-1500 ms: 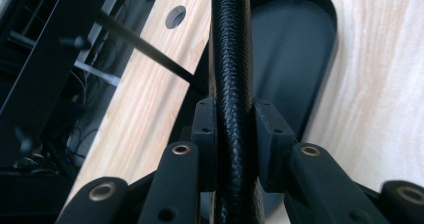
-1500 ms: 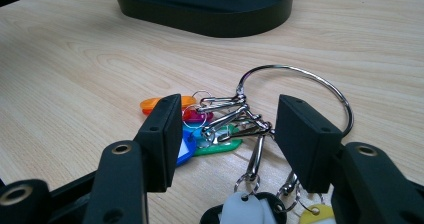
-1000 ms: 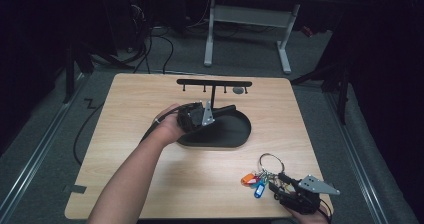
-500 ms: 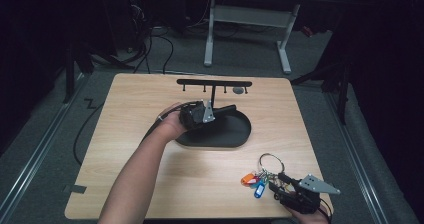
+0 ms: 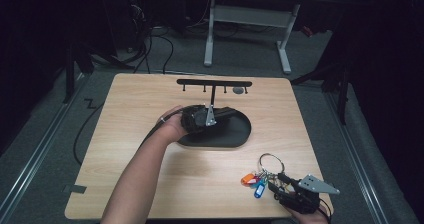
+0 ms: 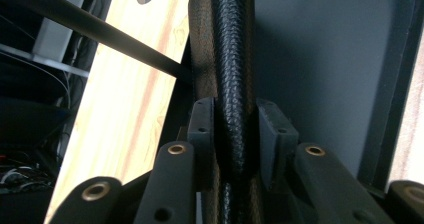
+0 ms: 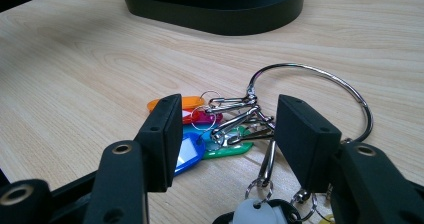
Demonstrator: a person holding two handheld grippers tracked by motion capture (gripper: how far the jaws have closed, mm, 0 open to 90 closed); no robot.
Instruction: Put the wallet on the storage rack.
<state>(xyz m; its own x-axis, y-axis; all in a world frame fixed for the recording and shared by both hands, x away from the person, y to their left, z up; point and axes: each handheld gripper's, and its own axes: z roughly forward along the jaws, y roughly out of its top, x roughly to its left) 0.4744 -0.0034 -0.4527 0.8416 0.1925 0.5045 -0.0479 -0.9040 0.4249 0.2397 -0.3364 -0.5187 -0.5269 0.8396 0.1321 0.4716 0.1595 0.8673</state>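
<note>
Key bunch (image 5: 260,176) lay on the wooden table (image 5: 125,134) near its front-right corner, close to front & right edges. Big ring (image 7: 320,91) sat at the far end toward the black oval tray (image 5: 235,134), coloured tags (image 7: 187,146) fanned to the left, so long axis ran roughly front-to-back. Bare wood between keys & tray, and wide open tabletop to the left.

Right gripper (image 7: 227,134) sat low just in front of the bunch, jaws apart w/ the clips & tags between the pads (image 7: 162,129), not seen touching.

Left gripper (image 6: 235,139) was at the tray's left end, by the stand's upright post (image 5: 212,95); jaws closed tight on a black textured edge (image 6: 231,59), apparently the tray rim, running straight away from the camera. Hook bar (image 5: 214,82) stood across the table's far side, grey disc (image 5: 239,90) hanging under it
</note>
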